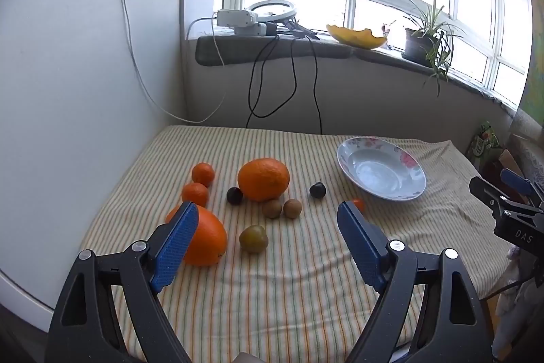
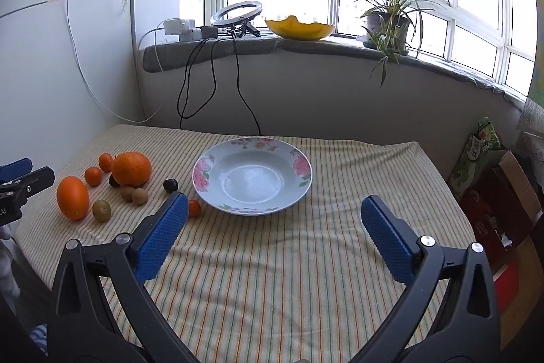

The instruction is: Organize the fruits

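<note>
Hovering over a striped surface, two wide, empty sets of jaws face scattered fruit.

Oranges (image 1: 263, 179), small tangerines, kiwis (image 1: 272, 208) and dark plums are clustered toward the left edge; an empty floral plate (image 2: 204, 172) is set nearer the far right corner. Left gripper (image 1: 268, 223) and right gripper (image 2: 273, 210) are held clear. Round fruit could be nudged and rolled off the edge if pinched off-centre.

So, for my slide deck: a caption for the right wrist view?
Open right claw above a striped cloth, facing an empty floral plate.
</note>
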Demonstrator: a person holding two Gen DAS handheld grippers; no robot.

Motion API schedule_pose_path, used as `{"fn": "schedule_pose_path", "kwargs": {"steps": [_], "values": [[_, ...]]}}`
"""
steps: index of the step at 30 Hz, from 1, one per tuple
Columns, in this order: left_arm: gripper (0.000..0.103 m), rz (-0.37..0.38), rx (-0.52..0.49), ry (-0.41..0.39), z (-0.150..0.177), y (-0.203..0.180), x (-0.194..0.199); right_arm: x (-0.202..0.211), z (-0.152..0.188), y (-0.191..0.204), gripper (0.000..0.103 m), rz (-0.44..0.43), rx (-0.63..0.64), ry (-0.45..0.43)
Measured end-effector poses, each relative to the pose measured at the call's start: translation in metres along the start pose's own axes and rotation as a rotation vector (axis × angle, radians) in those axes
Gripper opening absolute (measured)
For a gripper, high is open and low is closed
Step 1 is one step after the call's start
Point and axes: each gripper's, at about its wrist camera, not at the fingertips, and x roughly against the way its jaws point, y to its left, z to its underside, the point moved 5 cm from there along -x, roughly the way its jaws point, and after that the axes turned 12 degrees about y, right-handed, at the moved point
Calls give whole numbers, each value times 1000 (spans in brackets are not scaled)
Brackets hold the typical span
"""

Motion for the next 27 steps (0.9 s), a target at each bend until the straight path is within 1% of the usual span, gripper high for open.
{"fn": "schedule_pose_path", "kwargs": {"steps": [27], "values": [[84, -3, -8, -3, 1, -3, 1, 0, 2, 2, 103, -15, -5, 13]]}}
